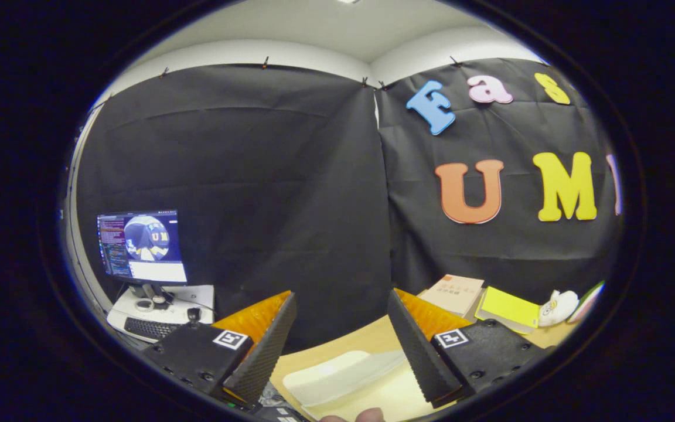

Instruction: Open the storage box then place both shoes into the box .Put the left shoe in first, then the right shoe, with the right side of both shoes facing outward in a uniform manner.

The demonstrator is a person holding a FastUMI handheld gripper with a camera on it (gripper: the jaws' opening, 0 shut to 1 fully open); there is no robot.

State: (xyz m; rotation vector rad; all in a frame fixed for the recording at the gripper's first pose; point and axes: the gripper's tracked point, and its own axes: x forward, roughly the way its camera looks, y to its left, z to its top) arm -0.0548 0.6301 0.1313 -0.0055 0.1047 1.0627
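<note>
The tool hangs released, fingers wide apart, with the white storage box lid lying low between them, long axis crosswise.

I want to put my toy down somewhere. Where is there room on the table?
Bare tabletop lies between the open fingers, beyond the white box. The far corner is crowded: a tan book, a yellow book and a white toy. The gripper holds nothing.
</note>
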